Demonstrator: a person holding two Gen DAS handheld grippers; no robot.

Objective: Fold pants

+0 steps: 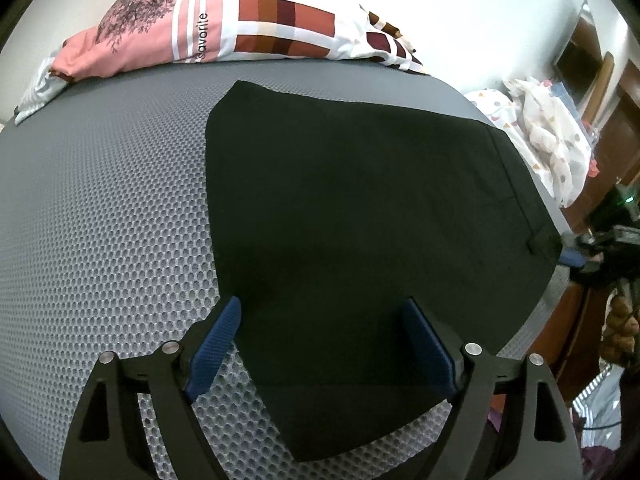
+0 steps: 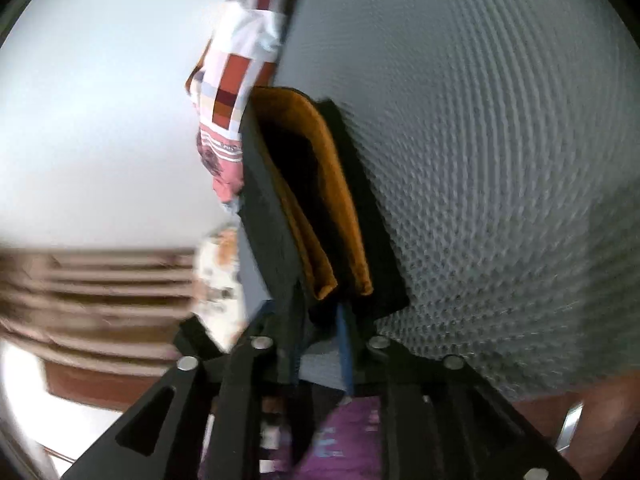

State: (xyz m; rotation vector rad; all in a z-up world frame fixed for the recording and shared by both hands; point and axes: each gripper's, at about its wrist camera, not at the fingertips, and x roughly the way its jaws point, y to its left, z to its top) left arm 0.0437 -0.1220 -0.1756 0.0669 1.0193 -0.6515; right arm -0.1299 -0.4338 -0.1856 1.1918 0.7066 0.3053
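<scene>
- Pants (image 1: 360, 200), black, lay flat on the grey mesh-textured mattress (image 1: 100, 220), spread as one broad dark panel with the waistband edge toward the right side of the bed and a narrower folded end pointing back toward the left wrist camera.
- The left gripper (image 1: 320, 344) hovered low over that near end with its jaws spread wide, blue pads (image 1: 214, 346) on either side of the fabric and nothing pinched between them.
- In the left wrist view the right gripper (image 1: 576, 258) showed only as a blue tip at the far right corner of the pants, at the edge of the mattress.
- The right gripper (image 2: 324, 344) had its jaws drawn narrow on a corner of the pants (image 2: 272, 216); layers of black cloth stood up between the fingers, with an orange-brown lining (image 2: 336, 184) showing inside the fold.
- The right wrist view was tilted and blurred, with the mattress (image 2: 500, 160) filling its right side.
- A pink and patchwork quilt (image 1: 224, 28) was bunched along the far edge of the bed against the white wall.
- A white patterned cloth (image 1: 552, 136) lay heaped beyond the bed's right side, near dark wooden furniture.
</scene>
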